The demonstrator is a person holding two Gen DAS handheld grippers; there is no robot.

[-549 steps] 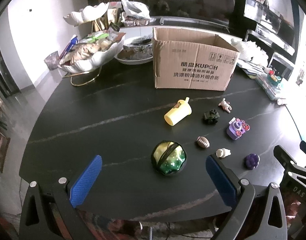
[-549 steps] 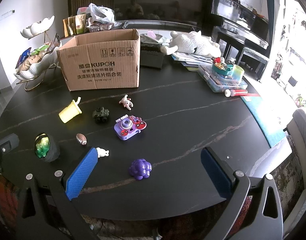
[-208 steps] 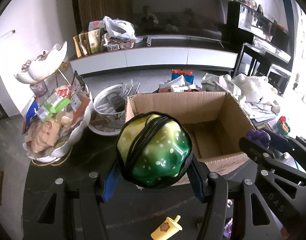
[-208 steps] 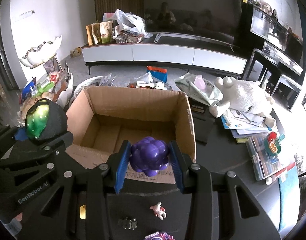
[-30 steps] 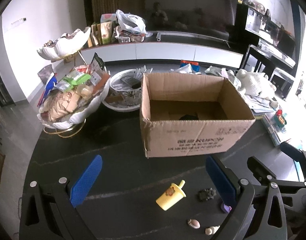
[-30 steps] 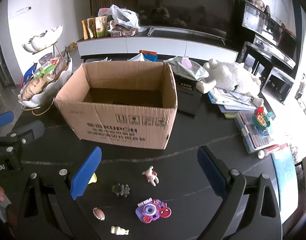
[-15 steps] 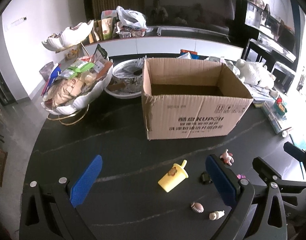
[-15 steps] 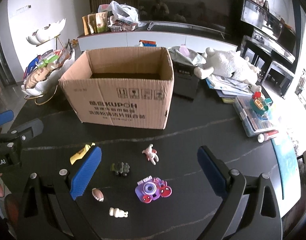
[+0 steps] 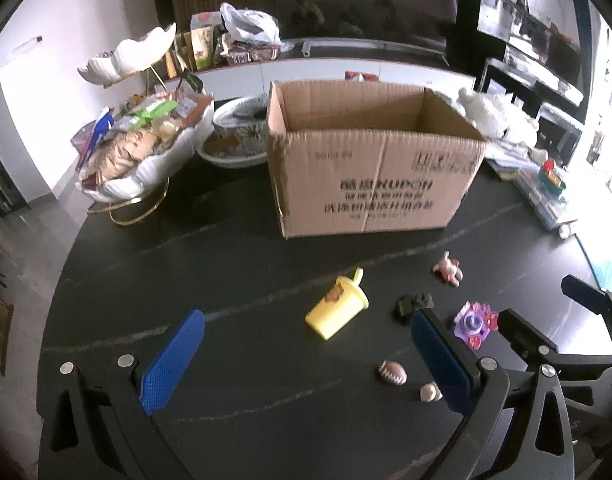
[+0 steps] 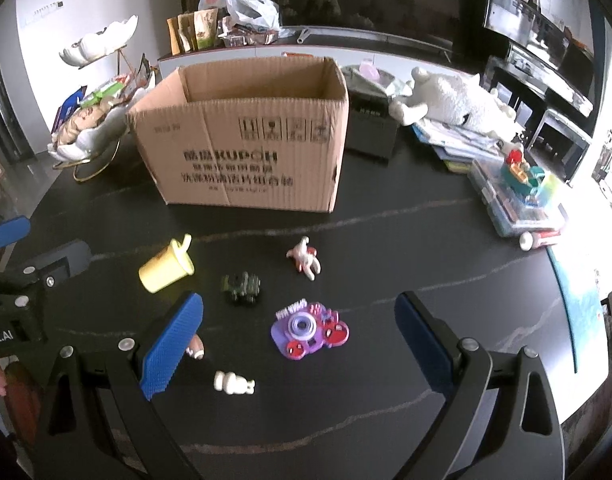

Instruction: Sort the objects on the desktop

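Over the near edge of the bench (image 10: 385,248) both tools hung empty, the left tool (image 9: 306,360) and the right tool (image 10: 294,340) each spread wide. Between the right tool's fingers lay the purple toy camera (image 10: 309,330), with a white figurine (image 10: 233,383) and a dark toy car (image 10: 242,288) near. The yellow cup (image 9: 337,312) lay tipped (straw toward the box). Toward the far edge stood the open cardboard box (image 9: 369,168).
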